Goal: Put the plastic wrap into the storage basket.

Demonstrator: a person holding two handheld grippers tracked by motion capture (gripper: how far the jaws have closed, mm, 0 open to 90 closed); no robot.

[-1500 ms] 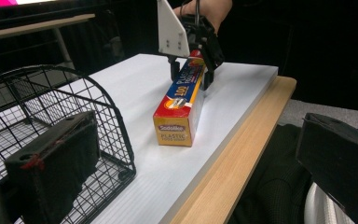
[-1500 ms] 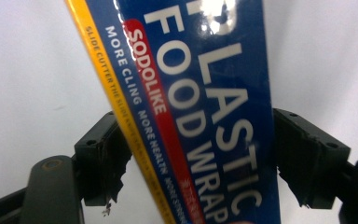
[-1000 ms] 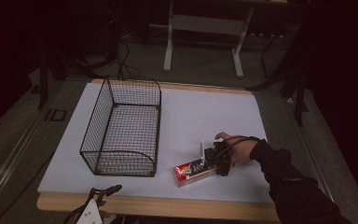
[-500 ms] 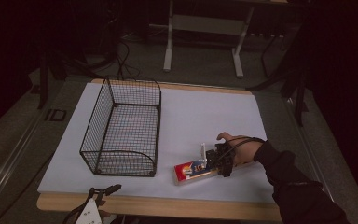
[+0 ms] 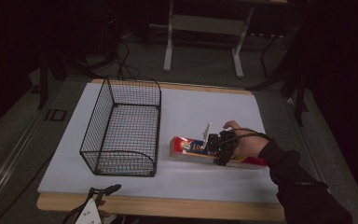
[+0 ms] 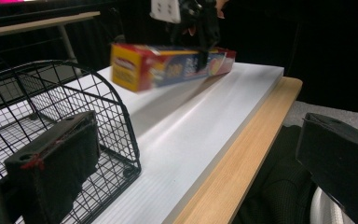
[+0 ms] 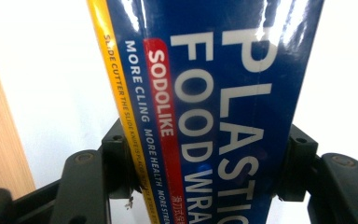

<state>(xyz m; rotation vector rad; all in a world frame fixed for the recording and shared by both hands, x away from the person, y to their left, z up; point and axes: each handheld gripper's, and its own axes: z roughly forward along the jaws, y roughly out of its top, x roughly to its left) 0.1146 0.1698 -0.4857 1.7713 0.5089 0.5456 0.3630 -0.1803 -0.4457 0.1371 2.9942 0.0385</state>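
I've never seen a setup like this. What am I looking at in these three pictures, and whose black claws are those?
There is no robot here: a person works at a table with a hand-held two-jaw gripper in each hand.

The high view comes from a fixed camera above the table. On its white surface stands an empty black wire basket. To the right of it, the right gripper is closed on a long box of plastic food wrap.

The right gripper view comes from a camera riding on that gripper. Its black jaws press the two sides of the blue box, and you can read its label.

The left gripper view comes from the other gripper's camera, low at the table's near edge. Its jaws stand apart with nothing between them, and beyond the basket you see the box lifted off the surface.
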